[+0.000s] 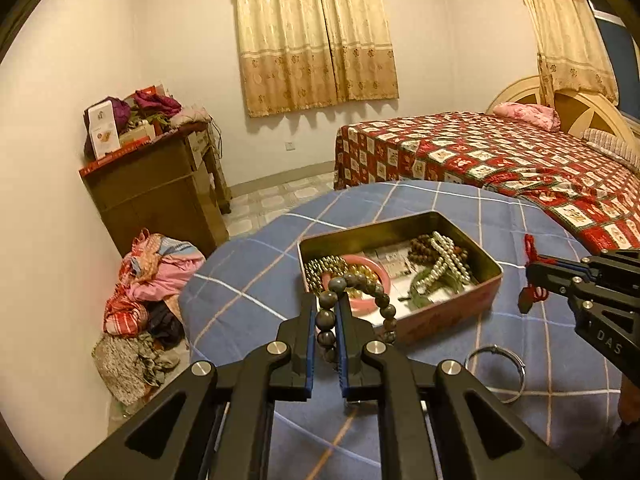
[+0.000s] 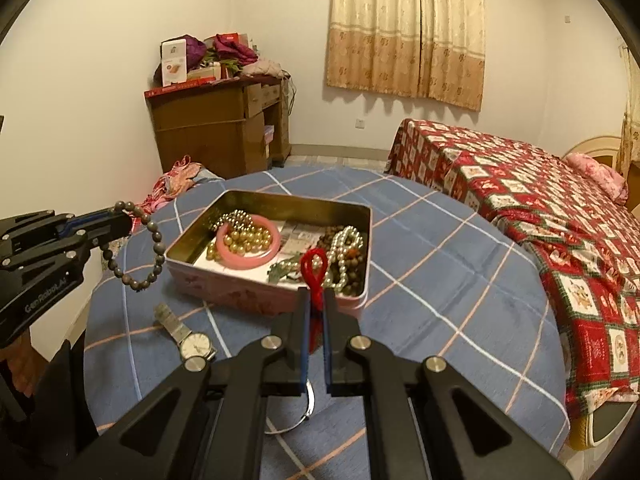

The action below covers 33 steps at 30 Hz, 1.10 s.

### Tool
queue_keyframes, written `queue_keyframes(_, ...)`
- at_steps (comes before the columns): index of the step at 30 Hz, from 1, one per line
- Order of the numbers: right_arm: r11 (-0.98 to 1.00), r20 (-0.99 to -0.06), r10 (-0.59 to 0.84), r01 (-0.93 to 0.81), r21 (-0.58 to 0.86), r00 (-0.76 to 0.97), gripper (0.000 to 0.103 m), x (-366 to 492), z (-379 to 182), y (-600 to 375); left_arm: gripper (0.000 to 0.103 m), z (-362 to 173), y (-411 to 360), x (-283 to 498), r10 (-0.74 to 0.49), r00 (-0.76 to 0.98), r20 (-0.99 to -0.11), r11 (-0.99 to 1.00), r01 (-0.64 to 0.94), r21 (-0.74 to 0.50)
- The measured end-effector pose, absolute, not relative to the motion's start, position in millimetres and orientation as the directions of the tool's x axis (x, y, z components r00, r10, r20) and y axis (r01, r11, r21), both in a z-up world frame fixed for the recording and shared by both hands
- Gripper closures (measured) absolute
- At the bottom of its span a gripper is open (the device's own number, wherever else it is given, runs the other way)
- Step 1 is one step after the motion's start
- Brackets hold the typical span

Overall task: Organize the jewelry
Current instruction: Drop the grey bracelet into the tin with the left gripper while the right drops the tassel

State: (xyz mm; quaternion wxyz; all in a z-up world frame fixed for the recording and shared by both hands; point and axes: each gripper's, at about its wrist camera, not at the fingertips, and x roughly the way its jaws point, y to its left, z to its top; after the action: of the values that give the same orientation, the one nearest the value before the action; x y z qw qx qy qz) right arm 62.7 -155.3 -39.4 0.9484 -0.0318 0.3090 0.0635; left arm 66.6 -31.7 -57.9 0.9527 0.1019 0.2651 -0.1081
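The left gripper [image 1: 325, 312] held its jaws pinched on a grey bead bracelet [image 1: 362, 304], raised just before the open tin [image 1: 448, 320] on the bench [image 2: 440, 280]. The right gripper [image 2: 316, 304] pinched a red cord loop [image 2: 315, 268] near the tin's front rim.

- White walls under warm indoor light.
- Beige curtains [image 1: 316, 36] drawn shut.
- Brown wooden desk [image 2: 224, 128] against the wall.
- Bed [image 1: 500, 160] with red patterned cover.
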Motion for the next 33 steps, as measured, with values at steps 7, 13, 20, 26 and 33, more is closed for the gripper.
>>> queue_keyframes(7,0.992,-0.584,0.075,-0.12,-0.04,0.808,0.096,70,-37,-159,0.095,-55,-33,78,-0.126,0.845,-0.519,0.958,0.24,0.157)
queue_keyframes(13,0.993,-0.58,0.051,-0.105,-0.059,0.813,0.096,74,-36,-161,0.095,-52,-36,85,-0.115,0.852,-0.51,0.958,0.231,0.17)
queue_keyframes(20,0.992,-0.571,0.031,-0.094,-0.08,0.82,0.096,81,-32,-163,0.095,-48,-39,94,-0.106,0.86,-0.499,0.957,0.225,0.184)
queue_keyframes(26,0.992,-0.561,0.021,-0.088,-0.092,0.827,0.096,88,-26,-164,0.095,-48,-44,104,-0.093,0.863,-0.496,0.956,0.216,0.198)
queue_keyframes(33,0.99,-0.56,0.012,-0.09,-0.112,0.828,0.096,97,-25,-162,0.095,-48,-47,117,-0.085,0.863,-0.497,0.955,0.213,0.207)
